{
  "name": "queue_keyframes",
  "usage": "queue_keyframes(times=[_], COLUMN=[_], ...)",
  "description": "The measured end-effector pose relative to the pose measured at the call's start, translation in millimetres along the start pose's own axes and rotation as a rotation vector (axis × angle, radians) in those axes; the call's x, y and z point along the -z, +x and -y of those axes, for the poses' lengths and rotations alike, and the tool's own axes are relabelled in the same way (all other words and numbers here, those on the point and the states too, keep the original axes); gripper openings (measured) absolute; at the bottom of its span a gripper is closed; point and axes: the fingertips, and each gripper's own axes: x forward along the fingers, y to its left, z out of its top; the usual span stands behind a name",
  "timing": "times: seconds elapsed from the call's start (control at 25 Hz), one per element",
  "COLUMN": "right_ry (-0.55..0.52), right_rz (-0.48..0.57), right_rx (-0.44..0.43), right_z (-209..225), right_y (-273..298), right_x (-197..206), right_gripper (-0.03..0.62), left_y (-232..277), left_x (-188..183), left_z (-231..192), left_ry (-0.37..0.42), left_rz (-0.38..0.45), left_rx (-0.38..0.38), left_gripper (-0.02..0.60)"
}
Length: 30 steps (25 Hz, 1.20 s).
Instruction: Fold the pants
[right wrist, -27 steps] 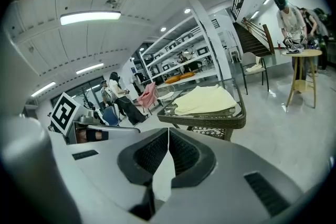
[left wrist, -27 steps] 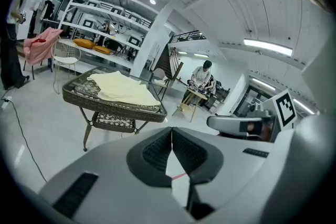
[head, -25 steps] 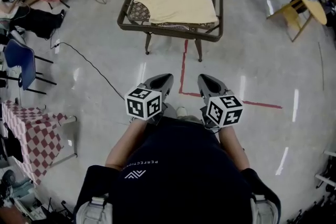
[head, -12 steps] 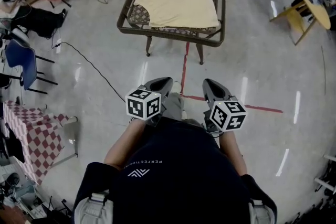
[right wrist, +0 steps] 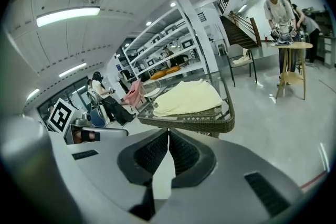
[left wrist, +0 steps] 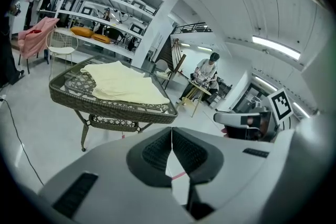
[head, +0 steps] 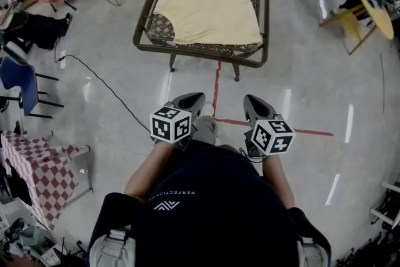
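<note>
Pants on wicker table | left hand-held gripper, right hand-held gripper clenched, empty | floor between

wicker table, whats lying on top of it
Only the pale yellow pants lie on the wicker table, spread flat over most of its top. Bare woven top shows along the left and near edges. Anything beneath the cloth is covered.

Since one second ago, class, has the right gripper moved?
Yes. In the head view the right gripper has come forward, closer to the front rim of the wicker table; its jaws are shut.
</note>
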Motion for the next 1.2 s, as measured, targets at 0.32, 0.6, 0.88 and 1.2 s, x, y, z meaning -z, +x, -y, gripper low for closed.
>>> queue_keyframes(times=[0.32,0.6,0.88,1.2], right_ry=[-0.005,-0.022,-0.042,-0.050], right_rz=[-0.039,-0.066,-0.099,-0.112], right_rx=[0.031,0.035,0.025,0.035], right_z=[19.9,28.3,34.2,54.7], right_y=[37.2,68.4,94.4,121.5], right_x=[-21.4,-38.4,-50.4,-65.4], right_gripper=[0.037,0.037,0.037,0.037], left_y=[27.1,46.3,59.8,78.2], left_x=[-28.0,-41.8,-53.7,-53.6], left_z=[-27.3,-52.3,-71.2,-81.3], left_ry=[-0.005,0.002,0.010,0.036], left_rz=[-0.012,-0.033,-0.044,-0.120], left_rx=[0.017,0.011,0.043,0.102], left_gripper=[0.009,0.009,0.009,0.009])
